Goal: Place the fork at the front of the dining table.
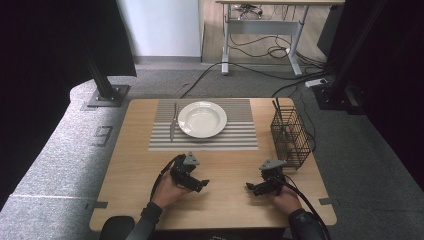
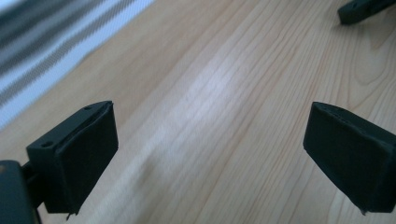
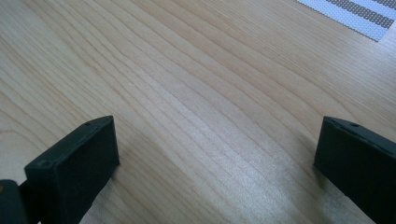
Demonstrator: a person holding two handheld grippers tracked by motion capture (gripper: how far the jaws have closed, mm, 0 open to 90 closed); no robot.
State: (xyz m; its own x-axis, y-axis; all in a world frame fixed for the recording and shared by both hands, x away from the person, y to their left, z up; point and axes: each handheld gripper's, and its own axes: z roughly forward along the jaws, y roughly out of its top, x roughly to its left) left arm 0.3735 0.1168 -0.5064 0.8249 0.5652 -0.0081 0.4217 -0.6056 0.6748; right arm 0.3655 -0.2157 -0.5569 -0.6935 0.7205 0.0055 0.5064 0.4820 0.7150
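left gripper (image 1: 202, 186): fingers wide apart, empty (low over bench (image 1: 225, 165))
right gripper (image 1: 248, 187): same
plate (image 1: 202, 119): on mat (image 1: 240, 135)

One mark can be read: a dark figure resembling a "9" on the grey carpeted floor (image 1: 60, 150), just off the left edge of the light wooden table (image 1: 135, 165). Nothing on the tabletop or in either gripper view carries legible writing.

You see a white plate (image 1: 202, 119) on a grey-and-white striped mat (image 1: 240, 137), a pale wood-grain table (image 1: 225, 200), and a black wire basket (image 1: 291, 137).
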